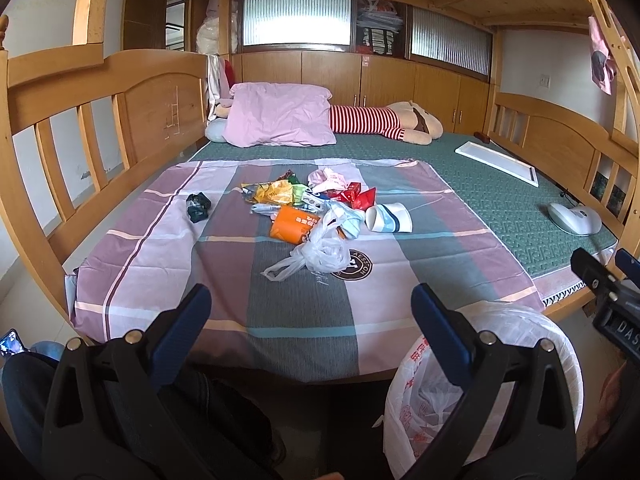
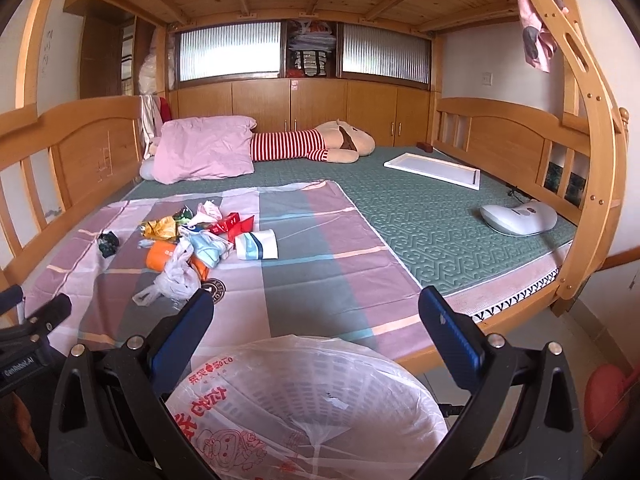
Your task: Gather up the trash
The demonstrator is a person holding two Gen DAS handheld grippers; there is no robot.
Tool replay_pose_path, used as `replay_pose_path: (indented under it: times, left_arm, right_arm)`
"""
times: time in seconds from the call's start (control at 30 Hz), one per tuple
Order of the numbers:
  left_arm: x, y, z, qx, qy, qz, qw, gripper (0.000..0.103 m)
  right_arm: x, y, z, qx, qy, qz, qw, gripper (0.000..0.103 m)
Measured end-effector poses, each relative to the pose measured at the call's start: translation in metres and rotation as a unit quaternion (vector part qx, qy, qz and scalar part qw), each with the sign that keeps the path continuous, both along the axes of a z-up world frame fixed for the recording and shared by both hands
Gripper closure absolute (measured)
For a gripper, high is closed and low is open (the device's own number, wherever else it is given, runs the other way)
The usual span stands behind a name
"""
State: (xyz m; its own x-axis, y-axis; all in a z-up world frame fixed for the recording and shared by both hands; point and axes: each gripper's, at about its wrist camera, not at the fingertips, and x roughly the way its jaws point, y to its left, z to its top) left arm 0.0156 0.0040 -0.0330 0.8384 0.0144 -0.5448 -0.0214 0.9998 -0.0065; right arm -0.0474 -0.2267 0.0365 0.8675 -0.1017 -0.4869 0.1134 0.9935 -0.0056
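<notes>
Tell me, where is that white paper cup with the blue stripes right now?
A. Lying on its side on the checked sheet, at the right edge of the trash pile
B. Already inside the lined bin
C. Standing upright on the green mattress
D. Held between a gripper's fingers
A: the paper cup lies tipped over on the checked sheet beside the trash pile, and both the left gripper and the right gripper are open and empty.

Heap of crumpled wrappers and plastic bags (image 1: 308,208) lies mid-way on the plaid pink-and-grey sheet (image 1: 420,280), white paper cup (image 1: 389,218) just right of it (tipped on its side), small dark wad (image 1: 197,207) apart at left. Pink pillow (image 1: 278,119) and striped plush toy (image 1: 384,122) lie behind. Bag-lined white mesh bin (image 2: 304,404) stands before the bed edge.
</notes>
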Motion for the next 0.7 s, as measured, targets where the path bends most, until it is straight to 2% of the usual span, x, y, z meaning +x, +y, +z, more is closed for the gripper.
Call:
replay_pose_path:
  times: [0.33, 0.5, 0.6, 0.67, 0.7]
  left_arm:
    - [0.001, -0.001, -0.003, 0.004, 0.003, 0.004, 1.0000, 0.004]
    - [0.001, 0.000, -0.004, 0.004, 0.005, 0.004, 1.0000, 0.004]
    - [0.002, 0.001, -0.006, 0.001, 0.007, 0.003, 1.0000, 0.004]
    - [0.004, 0.002, -0.008, -0.008, 0.010, -0.004, 0.9999, 0.004]
    - [0.008, 0.004, -0.011, -0.019, 0.017, -0.010, 0.9996, 0.004]
  right_arm:
    - [-0.003, 0.001, 0.001, 0.013, -0.009, 0.018, 1.000, 0.004]
    - [-0.002, 0.003, 0.000, 0.022, -0.002, 0.032, 0.999, 0.012]
    - [-0.003, 0.005, 0.000, 0.014, -0.002, 0.026, 1.000, 0.031]
    - [-0.002, 0.005, 0.000, 0.009, -0.002, 0.020, 1.000, 0.048]
    - [0.000, 0.004, 0.000, 0.008, -0.002, 0.016, 1.000, 0.050]
